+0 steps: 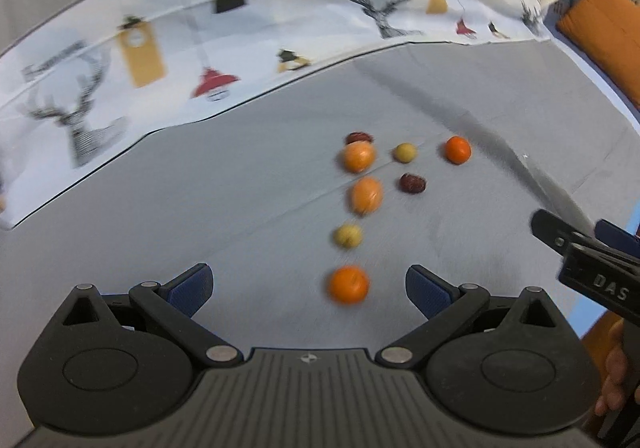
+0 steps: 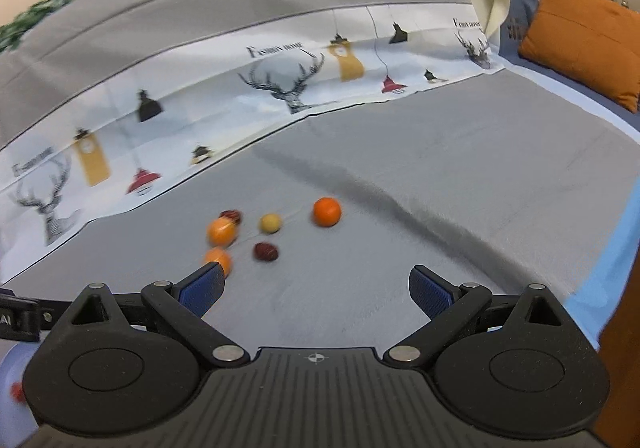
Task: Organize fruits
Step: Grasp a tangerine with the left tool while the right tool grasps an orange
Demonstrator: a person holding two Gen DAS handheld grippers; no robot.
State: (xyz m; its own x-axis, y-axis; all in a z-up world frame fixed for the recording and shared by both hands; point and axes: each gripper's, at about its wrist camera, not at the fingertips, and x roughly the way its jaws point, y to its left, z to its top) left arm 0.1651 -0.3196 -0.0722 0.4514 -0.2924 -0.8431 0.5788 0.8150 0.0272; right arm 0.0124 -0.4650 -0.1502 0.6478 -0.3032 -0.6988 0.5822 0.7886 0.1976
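The left gripper (image 1: 309,290) is hovering with its blue-padded fingers (image 1: 192,288) spread apart, a small round orange fruit (image 1: 348,284) lying on the grey cloth (image 1: 240,188) between them, untouched. Beyond it, more orange, yellow and dark red fruits are sitting scattered nearby. The right gripper (image 2: 316,292) is hanging open over bare cloth, holding nothing.

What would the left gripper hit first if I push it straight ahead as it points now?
Probably the nearest orange fruit, lying just ahead between the open left gripper fingers, slightly right of centre. Depth is uncertain because of blur.
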